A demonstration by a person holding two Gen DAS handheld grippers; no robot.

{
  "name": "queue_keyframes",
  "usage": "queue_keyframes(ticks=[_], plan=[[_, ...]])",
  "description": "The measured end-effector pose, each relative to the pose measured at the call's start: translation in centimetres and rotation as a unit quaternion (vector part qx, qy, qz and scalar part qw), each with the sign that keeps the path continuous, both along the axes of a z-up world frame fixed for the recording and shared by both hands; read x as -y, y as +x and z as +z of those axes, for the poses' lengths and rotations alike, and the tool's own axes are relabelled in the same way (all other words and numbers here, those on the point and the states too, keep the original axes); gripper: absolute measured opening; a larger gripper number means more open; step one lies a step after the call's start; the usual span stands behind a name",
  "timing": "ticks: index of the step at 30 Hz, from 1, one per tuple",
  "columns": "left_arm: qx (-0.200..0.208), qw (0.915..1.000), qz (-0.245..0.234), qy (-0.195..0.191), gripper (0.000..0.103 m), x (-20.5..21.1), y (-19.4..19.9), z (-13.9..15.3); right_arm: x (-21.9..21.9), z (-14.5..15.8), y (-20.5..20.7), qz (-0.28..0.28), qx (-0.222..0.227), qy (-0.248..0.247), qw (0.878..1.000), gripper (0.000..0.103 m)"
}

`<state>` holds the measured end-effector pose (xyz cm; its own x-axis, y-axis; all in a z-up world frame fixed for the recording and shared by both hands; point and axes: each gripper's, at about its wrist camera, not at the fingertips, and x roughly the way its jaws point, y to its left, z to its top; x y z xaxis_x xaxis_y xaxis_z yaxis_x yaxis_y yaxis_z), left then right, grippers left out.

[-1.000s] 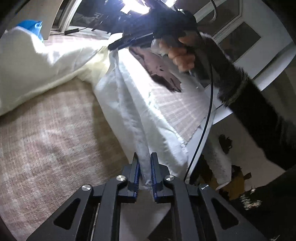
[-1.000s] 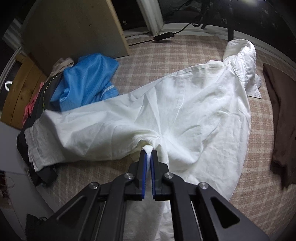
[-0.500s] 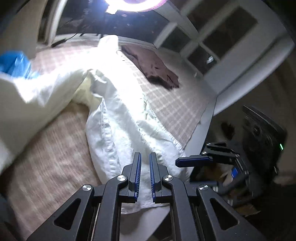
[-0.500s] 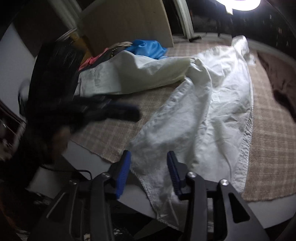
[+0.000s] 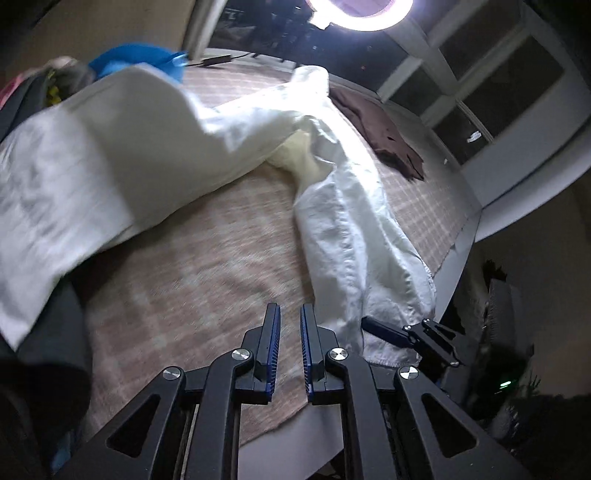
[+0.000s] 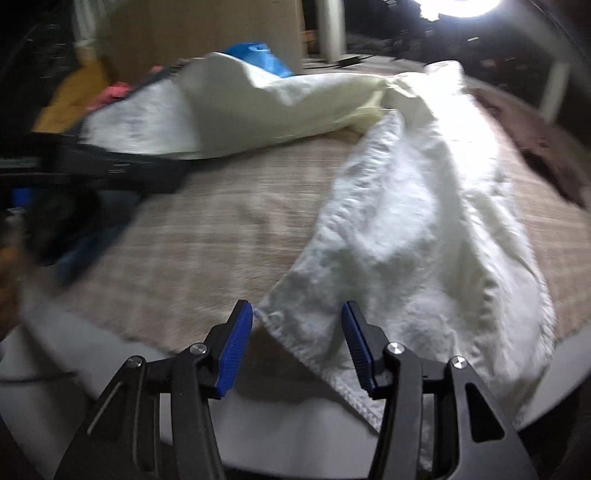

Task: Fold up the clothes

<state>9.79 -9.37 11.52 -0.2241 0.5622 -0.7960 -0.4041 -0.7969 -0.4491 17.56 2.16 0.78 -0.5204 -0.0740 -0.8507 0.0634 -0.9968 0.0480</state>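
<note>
No brand, label or legible writing shows in either view. In the left wrist view, your left gripper (image 5: pixel 290 328) has its jaws drawn in to a narrow slit with nothing between the blue pads; it hangs over bare checked cloth (image 5: pixel 207 266) covering the counter (image 5: pixel 461 240), near the front edge. The white garment (image 5: pixel 343 229) lies spread across that cloth: one long section runs from the far side down to the near edge just right of your gripper, its hem lapping over the counter's rim, and another broad section stretches away to the left. The tip of your right gripper (image 5: pixel 388 332) shows at the lower right, at that hem. A brown garment (image 5: pixel 376 129) lies well apart on the far right, a blue garment (image 5: pixel 147 59) behind the white one at the far left, and a ring lamp (image 5: pixel 362 14) glares overhead. In the right wrist view, which is blurred, your right gripper (image 6: pixel 297 332) has its jaws opening, standing moderately wide, with the near hem corner of the white garment (image 6: pixel 406 229) lying between them; the pads are not pressing on it. The blurred dark body of your left gripper (image 6: pixel 122 170) crosses at the left. The blue garment (image 6: pixel 255 55) sits at the back.
</note>
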Motion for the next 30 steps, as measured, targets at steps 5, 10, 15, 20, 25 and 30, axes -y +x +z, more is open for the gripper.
queue_keyframes(ticks=[5,10,15,20,25,30], plan=[[0.004,0.9999,0.014,-0.005,0.009,1.5,0.4,-0.7,0.3,-1.4,-0.9,-0.005,0.013,0.019,1.0,0.018],[0.008,0.9999,0.002,0.01,0.009,0.9,0.8,-1.1,-4.7,3.0,-0.6,0.017,-0.002,-0.069,0.997,0.004],[0.025,0.9986,-0.036,0.03,0.021,-2.7,1.2,-2.3,-11.6,10.9,-0.1,0.003,-0.048,-0.049,0.998,0.004],[0.044,0.9955,-0.078,0.032,0.03,-8.7,1.4,-4.4,-17.7,16.9,-0.7,-0.019,-0.097,0.001,0.995,0.004],[0.075,0.9941,-0.068,0.039,0.035,-13.7,0.2,-6.6,-21.5,19.3,-2.3,-0.021,-0.117,0.042,0.992,0.004],[0.068,0.9952,-0.062,0.031,0.047,-17.7,-0.3,-7.0,-23.9,20.1,-4.4,-0.013,-0.125,0.072,0.989,0.004]])
